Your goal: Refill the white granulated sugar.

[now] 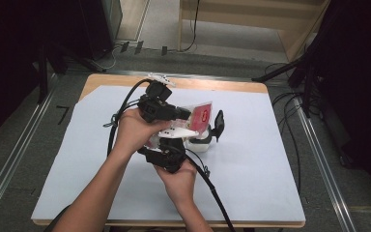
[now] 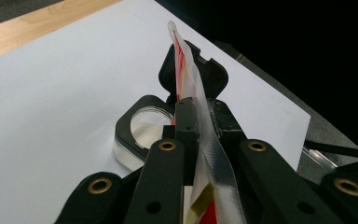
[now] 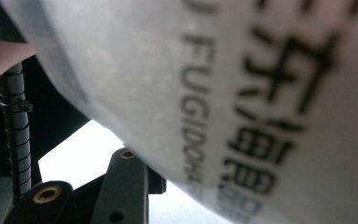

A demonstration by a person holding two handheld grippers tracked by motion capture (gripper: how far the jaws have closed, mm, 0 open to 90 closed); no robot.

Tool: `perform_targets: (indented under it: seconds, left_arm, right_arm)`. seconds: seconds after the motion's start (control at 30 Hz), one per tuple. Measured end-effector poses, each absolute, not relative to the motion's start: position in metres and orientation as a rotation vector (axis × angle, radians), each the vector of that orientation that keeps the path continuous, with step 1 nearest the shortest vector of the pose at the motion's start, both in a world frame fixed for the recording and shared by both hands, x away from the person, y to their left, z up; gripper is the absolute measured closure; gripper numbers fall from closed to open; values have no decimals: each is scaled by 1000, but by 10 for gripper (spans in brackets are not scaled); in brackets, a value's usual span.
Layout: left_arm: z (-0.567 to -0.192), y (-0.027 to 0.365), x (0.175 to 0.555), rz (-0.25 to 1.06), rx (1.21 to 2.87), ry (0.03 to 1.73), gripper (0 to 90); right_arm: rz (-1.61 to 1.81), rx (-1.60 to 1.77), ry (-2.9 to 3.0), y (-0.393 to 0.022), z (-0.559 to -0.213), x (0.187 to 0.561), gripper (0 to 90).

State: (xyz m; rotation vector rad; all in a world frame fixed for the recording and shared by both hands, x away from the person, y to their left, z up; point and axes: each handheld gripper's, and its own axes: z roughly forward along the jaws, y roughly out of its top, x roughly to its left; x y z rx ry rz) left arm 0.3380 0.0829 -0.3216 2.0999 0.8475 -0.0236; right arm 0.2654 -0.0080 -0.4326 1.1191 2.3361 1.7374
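Note:
A flat red and white packet (image 1: 203,116) stands upright above the middle of the table. My left gripper (image 1: 186,115) is shut on its lower edge. In the left gripper view the packet (image 2: 214,158) is edge-on, pinched between the two black jaws of the left gripper (image 2: 191,109). Just below it sits a clear container (image 1: 199,144) with a black rim (image 2: 126,128) and an open black flip lid (image 2: 209,74). My right gripper (image 1: 186,145) points at the container's side. Its grip is hidden. In the right gripper view the packet's printed white back (image 3: 237,93) hangs close above one finger (image 3: 123,186).
A white sheet (image 1: 251,159) covers the wooden table (image 1: 106,79). A black cable (image 1: 217,198) trails from the right gripper toward the near edge, and another (image 3: 16,130) runs close by. Black stands and cables (image 1: 290,72) lie on the floor beyond the far right corner.

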Motion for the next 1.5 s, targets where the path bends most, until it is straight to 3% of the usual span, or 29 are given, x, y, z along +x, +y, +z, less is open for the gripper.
perform_targets:
  seconds: [1.5]
  left_arm:
    - [-323, 81, 339, -5, 2091, 850, 851]
  right_arm:
    - [1735, 1112, 2346, -9, -433, 266, 635]
